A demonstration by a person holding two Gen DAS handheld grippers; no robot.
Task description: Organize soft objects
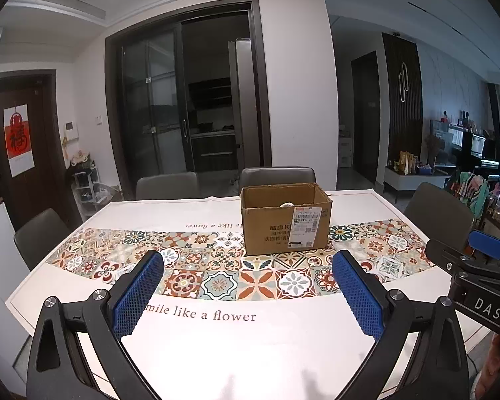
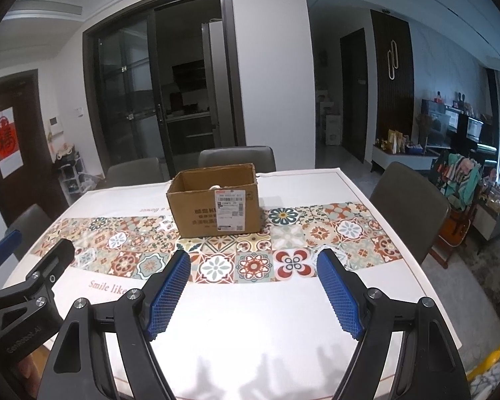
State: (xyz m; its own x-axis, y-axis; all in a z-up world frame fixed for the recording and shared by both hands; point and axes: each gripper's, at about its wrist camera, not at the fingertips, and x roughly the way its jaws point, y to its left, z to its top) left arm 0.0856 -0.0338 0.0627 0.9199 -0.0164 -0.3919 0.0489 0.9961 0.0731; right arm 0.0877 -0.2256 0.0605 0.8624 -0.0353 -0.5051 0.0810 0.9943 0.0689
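Observation:
An open cardboard box (image 1: 285,221) with a white shipping label stands on the patterned strip of the table; it also shows in the right wrist view (image 2: 216,200). A pale soft object (image 1: 286,205) just peeks above the box rim, also in the right wrist view (image 2: 215,187). My left gripper (image 1: 248,286) is open and empty, held above the near part of the table. My right gripper (image 2: 253,283) is open and empty, beside the left one. Each gripper shows at the edge of the other's view.
The table (image 1: 216,350) has a white cloth with a floral tile band. Grey chairs (image 1: 276,175) stand around it, one at the right (image 2: 410,200). A dark glass sliding door (image 1: 183,100) is behind. Cluttered shelves stand far right.

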